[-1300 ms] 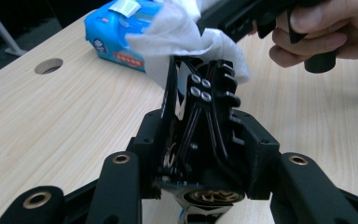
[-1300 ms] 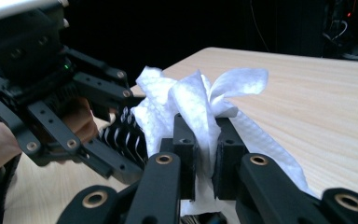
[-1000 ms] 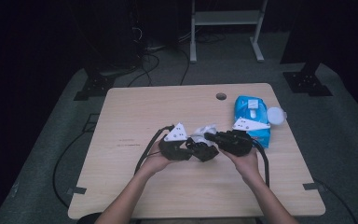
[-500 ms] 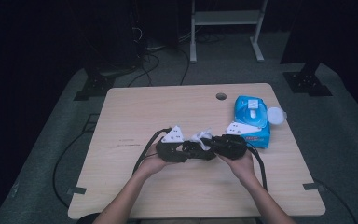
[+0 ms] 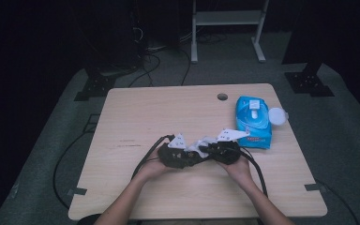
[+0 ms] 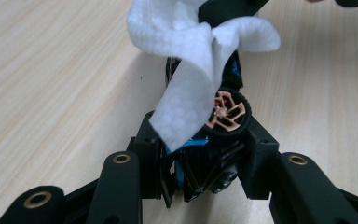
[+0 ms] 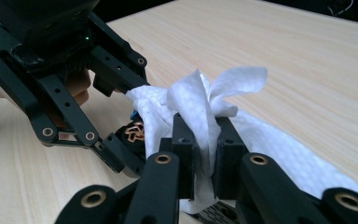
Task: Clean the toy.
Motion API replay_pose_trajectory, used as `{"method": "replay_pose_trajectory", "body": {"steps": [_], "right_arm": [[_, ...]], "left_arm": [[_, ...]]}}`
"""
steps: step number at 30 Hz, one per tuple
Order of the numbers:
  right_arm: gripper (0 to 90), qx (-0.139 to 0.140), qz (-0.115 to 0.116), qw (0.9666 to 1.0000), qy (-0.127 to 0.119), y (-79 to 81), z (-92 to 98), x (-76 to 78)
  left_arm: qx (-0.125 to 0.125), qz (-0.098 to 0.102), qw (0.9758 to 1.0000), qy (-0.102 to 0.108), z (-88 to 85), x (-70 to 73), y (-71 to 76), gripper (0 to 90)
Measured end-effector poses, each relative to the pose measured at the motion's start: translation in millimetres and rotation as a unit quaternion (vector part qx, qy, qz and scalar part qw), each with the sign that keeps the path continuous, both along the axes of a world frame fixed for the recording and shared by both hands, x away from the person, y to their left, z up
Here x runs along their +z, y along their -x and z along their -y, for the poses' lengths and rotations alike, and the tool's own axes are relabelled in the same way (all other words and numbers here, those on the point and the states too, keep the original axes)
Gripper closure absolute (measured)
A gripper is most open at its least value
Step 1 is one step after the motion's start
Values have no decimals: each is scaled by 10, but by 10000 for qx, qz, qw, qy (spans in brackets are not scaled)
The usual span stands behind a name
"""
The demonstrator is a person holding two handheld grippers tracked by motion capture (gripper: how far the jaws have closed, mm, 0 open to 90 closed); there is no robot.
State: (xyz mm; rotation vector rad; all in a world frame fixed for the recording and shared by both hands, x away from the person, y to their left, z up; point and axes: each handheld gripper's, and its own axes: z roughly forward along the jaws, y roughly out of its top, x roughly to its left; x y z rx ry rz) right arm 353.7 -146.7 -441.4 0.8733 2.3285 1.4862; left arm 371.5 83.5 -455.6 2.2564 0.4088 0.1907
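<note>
White wipe (image 7: 200, 100) pinched in right gripper (image 7: 204, 154), draped over small wheeled toy (image 6: 226, 112) clamped in left gripper (image 6: 200, 158); both lowered toward table (image 5: 168, 112) since a second ago, near blue pack (image 5: 253, 122). Wiping likely underway.

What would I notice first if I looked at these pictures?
Probably the white wipe, crumpled between the two black grippers near the front middle of the table. The right gripper pinches the wipe, while the left gripper holds a small black toy car with an orange-spoked wheel, half under the wipe. Next is the bright blue pack of wipes, lying by the table's right edge with its round lid open.
</note>
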Motion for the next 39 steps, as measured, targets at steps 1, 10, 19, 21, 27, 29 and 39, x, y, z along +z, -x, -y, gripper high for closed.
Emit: {"method": "replay_pose_trajectory", "body": {"steps": [1, 10, 19, 21, 27, 29, 39], "right_arm": [[811, 0, 0, 10000, 0, 0, 0, 0], [810, 120, -5, 9999, 18, 42, -93, 13], [810, -178, 76, 9996, 181, -13, 98, 34], [811, -277, 15, 9996, 62, -26, 157, 27], [810, -29, 58, 9999, 81, 43, -21, 11], [810, 38, 90, 9998, 157, 54, -66, 27], [810, -642, 89, 9977, 176, -90, 352, 32]], "left_arm": [[0, 0, 10000, 0, 0, 0, 0, 579], [-30, 134, 9999, -105, 56, 14, 24, 556], [-36, 157, 9998, -116, 17, 26, 9, 576], [-30, 168, 9998, -121, 27, 25, 13, 575], [-50, 237, 9996, -156, 36, 28, 25, 575], [-56, 209, 9996, -163, 20, 33, 22, 575], [-16, 164, 9997, -165, -95, 38, -39, 576]]}}
